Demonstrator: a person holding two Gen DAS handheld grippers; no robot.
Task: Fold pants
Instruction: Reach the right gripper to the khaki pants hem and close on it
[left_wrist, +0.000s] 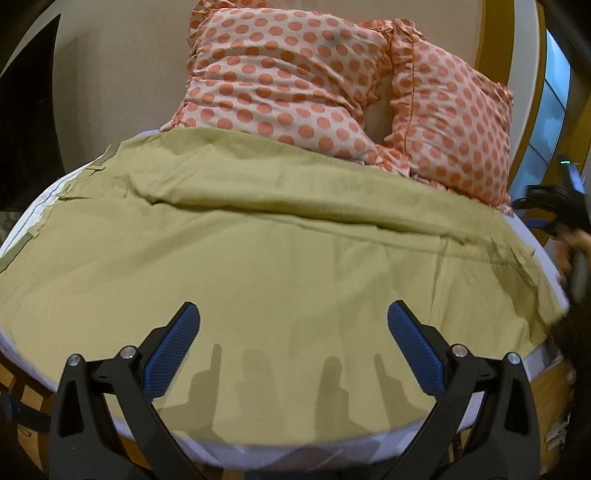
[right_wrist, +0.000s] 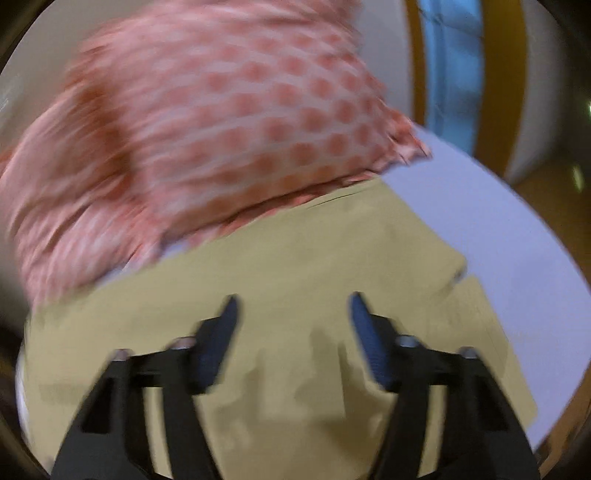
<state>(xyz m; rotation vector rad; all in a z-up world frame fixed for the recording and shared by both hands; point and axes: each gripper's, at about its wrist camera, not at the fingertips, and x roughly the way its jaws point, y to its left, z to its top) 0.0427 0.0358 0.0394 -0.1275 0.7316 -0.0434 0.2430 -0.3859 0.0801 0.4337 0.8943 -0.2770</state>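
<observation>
nearest, left tool (left_wrist: 293, 314) with blue pads spread wide apart, nothing between them, hovering over olive-green pants (left_wrist: 280, 258). several finger shadows cast on the cloth just below. right tool (right_wrist: 291, 306) likewise spread apart, clamped on nothing, over the same pants (right_wrist: 295, 266); that whole view smeared by motion blur.

pants laid flat across a bed, covering most of a pale lavender-white sheet (right_wrist: 498, 229), with one long ridge-like fold running across the cloth in the left view. sheet showing only as a thin band at the near edge and as a bare patch beyond the pants' right end. wooden bed frame (left_wrist: 550, 402) peeking out under the sheet's edge.

farther back, two pillows (left_wrist: 280, 74) in pink with orange polka dots and ruffled trim, propped side by side, lower edges touching the far side of the pants. only one blurred pillow (right_wrist: 221, 122) readable in the right view.

behind, a plain cream wall (left_wrist: 122, 66), a mustard-yellow frame (right_wrist: 506, 74) around a blue pane, and wooden floor at far right.

at the right rim of the left view, a dark device and part of a hand, cut off and too blurred to make out. left end of the pants bent by the lens, details unclear.
</observation>
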